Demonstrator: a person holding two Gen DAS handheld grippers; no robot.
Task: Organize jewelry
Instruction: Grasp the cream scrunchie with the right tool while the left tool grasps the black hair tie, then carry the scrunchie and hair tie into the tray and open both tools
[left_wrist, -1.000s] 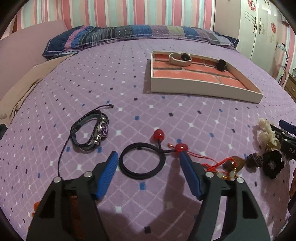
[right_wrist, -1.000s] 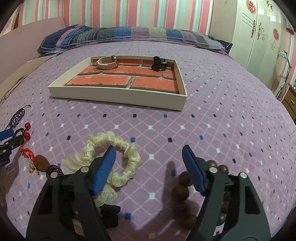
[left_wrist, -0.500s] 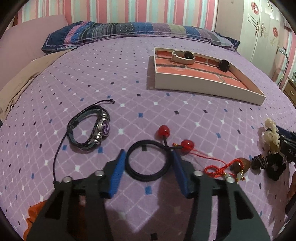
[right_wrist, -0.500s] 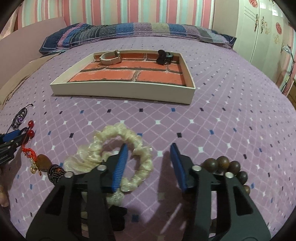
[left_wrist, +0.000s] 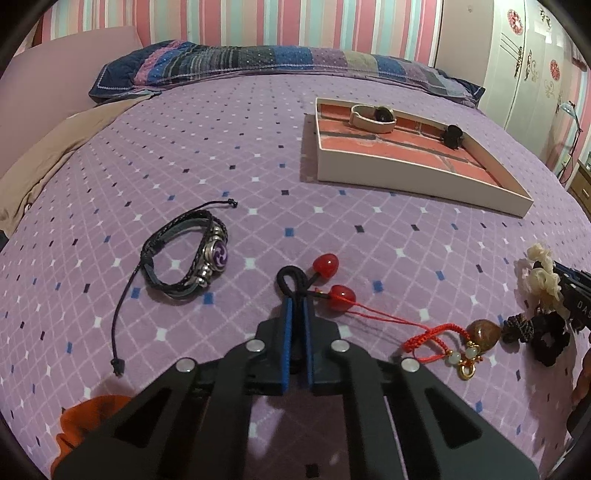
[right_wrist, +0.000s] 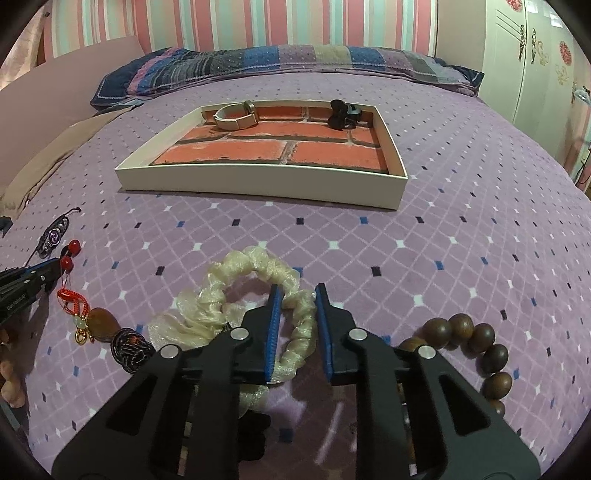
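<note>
My left gripper (left_wrist: 297, 306) is shut on the black hair tie with two red beads (left_wrist: 291, 280); its loop is squeezed flat between the blue pads and pokes out ahead of the tips. My right gripper (right_wrist: 297, 295) has its jaws closed around the right side of the cream scrunchie (right_wrist: 236, 273), which lies on the purple bedspread (right_wrist: 443, 221). The white tray with a brick-pattern floor (right_wrist: 266, 184) sits farther back; it holds a beige watch band (right_wrist: 236, 116) and a black clip (right_wrist: 341, 110).
A black braided bracelet with a purple charm (left_wrist: 188, 258) lies left of the left gripper. A red cord charm with an amber stone (left_wrist: 454, 334), a black scrunchie (left_wrist: 546, 338), wooden beads (right_wrist: 476, 343) and an orange item (left_wrist: 85, 421) lie nearby. Pillows line the back.
Both grippers went from wide open to closed. The left one closed on the black hair tie and squashed its ring flat. The right one moved forward and closed on the cream scrunchie.
</note>
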